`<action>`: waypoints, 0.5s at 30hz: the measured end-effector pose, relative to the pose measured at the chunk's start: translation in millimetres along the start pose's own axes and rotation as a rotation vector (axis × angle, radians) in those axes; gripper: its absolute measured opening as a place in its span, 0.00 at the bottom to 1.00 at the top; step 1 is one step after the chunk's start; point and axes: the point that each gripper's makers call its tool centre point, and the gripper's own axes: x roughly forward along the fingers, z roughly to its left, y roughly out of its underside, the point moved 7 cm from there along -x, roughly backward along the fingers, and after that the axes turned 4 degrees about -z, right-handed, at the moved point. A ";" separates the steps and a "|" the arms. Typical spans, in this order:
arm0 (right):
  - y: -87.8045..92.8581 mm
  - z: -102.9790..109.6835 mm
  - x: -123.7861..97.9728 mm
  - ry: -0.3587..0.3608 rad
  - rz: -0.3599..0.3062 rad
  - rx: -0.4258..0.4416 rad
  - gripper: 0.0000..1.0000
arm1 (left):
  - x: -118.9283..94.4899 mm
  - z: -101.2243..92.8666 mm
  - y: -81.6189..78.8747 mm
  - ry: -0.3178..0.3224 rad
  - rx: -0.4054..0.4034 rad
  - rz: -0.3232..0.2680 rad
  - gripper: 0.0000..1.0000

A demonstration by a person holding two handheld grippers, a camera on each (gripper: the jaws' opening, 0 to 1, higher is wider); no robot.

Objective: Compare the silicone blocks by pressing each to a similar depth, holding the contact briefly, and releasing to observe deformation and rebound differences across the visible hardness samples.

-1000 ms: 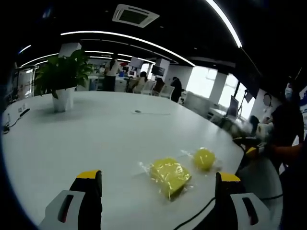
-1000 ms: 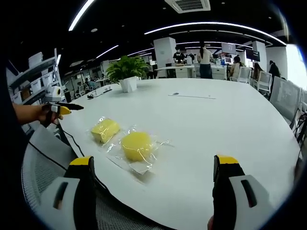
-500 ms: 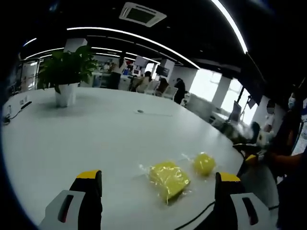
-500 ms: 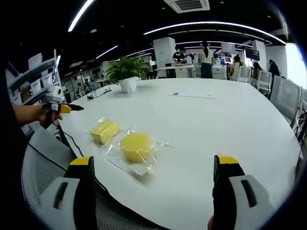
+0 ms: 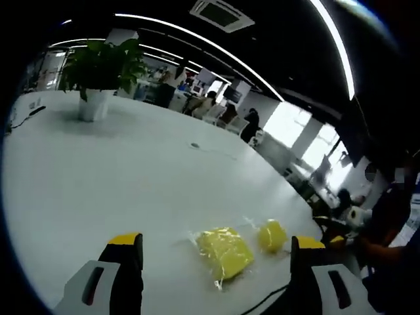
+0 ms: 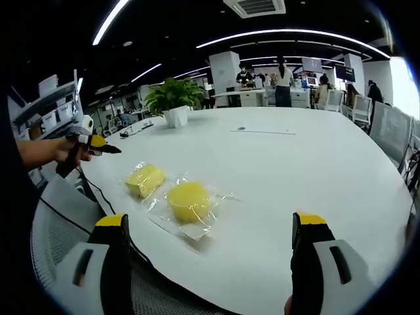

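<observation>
Here both tongs, left (image 5: pixel 209 246) and right (image 6: pixel 209 226), gape wide, holding nothing. Beyond them two bagged yellow blocks, square (image 6: pixel 145 178) and round (image 6: pixel 188 200), lie side by side near the white worktop's (image 6: pixel 295 164) edge. Farther off stands a plant (image 6: pixel 173 98).
</observation>
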 end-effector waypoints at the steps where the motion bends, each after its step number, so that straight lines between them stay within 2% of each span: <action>1: 0.1 -0.1 -0.3 0.000 0.000 -0.001 0.96 | 2.2 1.5 1.9 -0.007 -0.006 0.021 0.95; 4: 1.0 0.5 -1.1 0.001 0.005 -0.001 0.96 | 9.6 5.8 6.8 -0.007 -0.072 0.076 0.94; 10: 2.5 2.5 -2.4 -0.002 0.003 0.003 0.96 | 21.7 10.7 2.5 0.034 -0.136 0.060 0.91; 13: 3.6 3.8 -3.7 -0.003 0.003 0.006 0.96 | 27.8 11.6 3.0 0.070 -0.175 0.070 0.84; 15: 4.1 4.4 -4.2 -0.004 0.006 0.005 0.96 | 32.7 10.3 4.1 0.128 -0.146 0.088 0.79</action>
